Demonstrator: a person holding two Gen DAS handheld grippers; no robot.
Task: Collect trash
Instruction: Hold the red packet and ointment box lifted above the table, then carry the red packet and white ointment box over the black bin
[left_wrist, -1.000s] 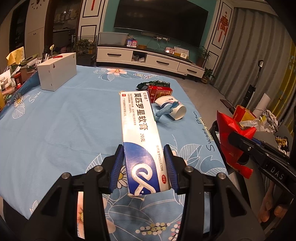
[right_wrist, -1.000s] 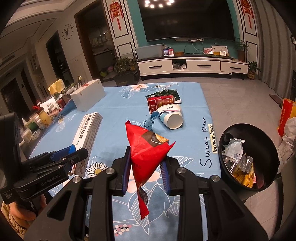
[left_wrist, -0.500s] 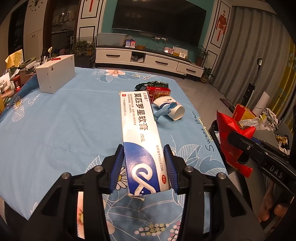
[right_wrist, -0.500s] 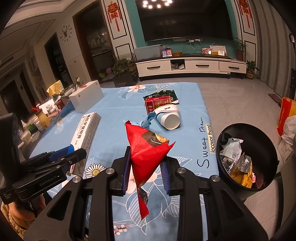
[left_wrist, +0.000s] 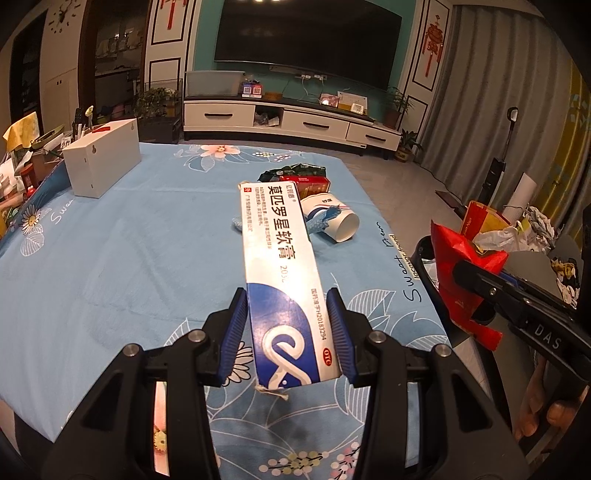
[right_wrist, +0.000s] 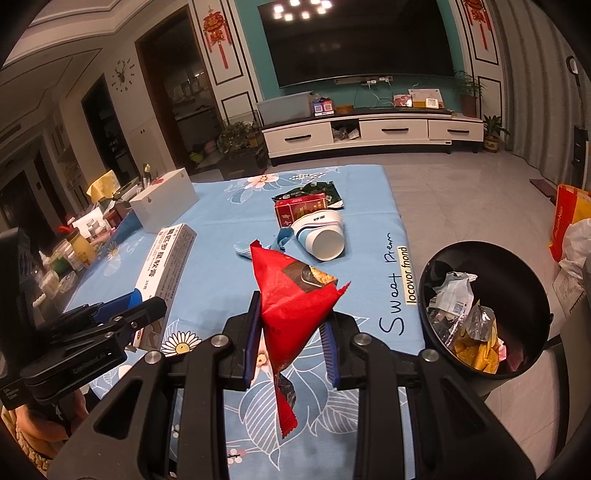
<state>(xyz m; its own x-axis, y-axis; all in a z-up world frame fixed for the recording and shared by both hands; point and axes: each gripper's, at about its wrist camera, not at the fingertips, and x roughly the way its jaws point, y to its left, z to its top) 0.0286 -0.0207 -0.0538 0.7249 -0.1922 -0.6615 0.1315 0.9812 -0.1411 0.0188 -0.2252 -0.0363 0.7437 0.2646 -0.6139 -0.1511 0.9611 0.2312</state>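
Red wrapper (right_wrist: 291, 295), blue floral tablecloth (left_wrist: 110, 258)

"OTC" on ointment box (left_wrist: 284, 295)

Glossy card ointment box (left_wrist: 280, 273), crinkly shiny red foil wrapper (right_wrist: 291, 295), matt printed cloth over bench (left_wrist: 110, 251), smooth paper cup (right_wrist: 325, 236), glossy black plastic bin (right_wrist: 517, 280), ribbed blue rubbery pads (left_wrist: 233, 325) on matt black plastic jaws.

A home living room: a large wall television (right_wrist: 364, 40) over a white media cabinet (right_wrist: 373, 134), grey curtains (left_wrist: 476, 92), red hanging knots (right_wrist: 216, 27).
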